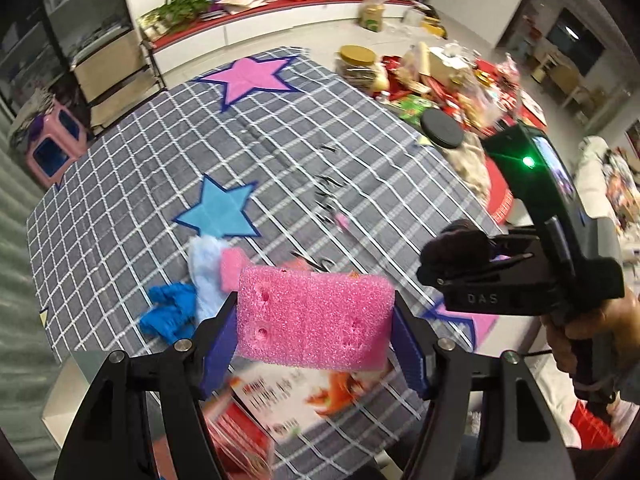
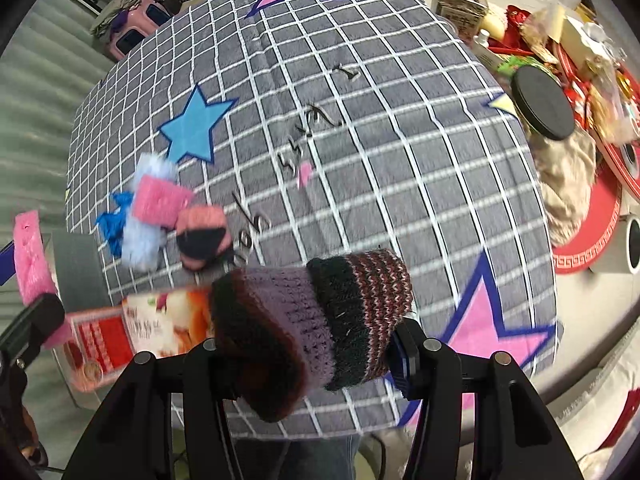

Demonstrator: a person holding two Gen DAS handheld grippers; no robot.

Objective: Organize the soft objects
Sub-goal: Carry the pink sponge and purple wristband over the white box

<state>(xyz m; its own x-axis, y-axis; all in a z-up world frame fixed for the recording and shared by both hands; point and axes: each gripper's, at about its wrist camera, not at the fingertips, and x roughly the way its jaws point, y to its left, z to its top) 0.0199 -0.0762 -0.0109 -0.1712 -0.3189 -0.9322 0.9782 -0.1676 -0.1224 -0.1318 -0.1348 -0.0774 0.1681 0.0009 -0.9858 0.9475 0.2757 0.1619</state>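
Your left gripper (image 1: 314,320) is clamped on a pink sponge (image 1: 314,320), its blue pads pressing the sponge's two short ends, and the sponge hangs above the near edge of the grey checked blanket (image 1: 160,152). Your right gripper (image 2: 316,344) is closed on a knitted sock (image 2: 312,320), a rolled bundle of purple, black and striped maroon yarn that bulges out between the jaws over the near part of the blanket. In the left wrist view that gripper appears on the right, with your hand (image 1: 588,332) around its handle.

A small heap of soft things lies on the blanket near the blue star (image 2: 194,126): a pale blue fluffy piece (image 2: 142,240), a pink cloth (image 2: 160,200) resting on it, a crumpled blue item (image 2: 110,226) to their left, and a pink-and-black sock (image 2: 204,236) just to the right. A printed red-and-white carton (image 2: 132,336) sits at the near left edge of the blanket, below the heap. Clutter crowds the table's far right.
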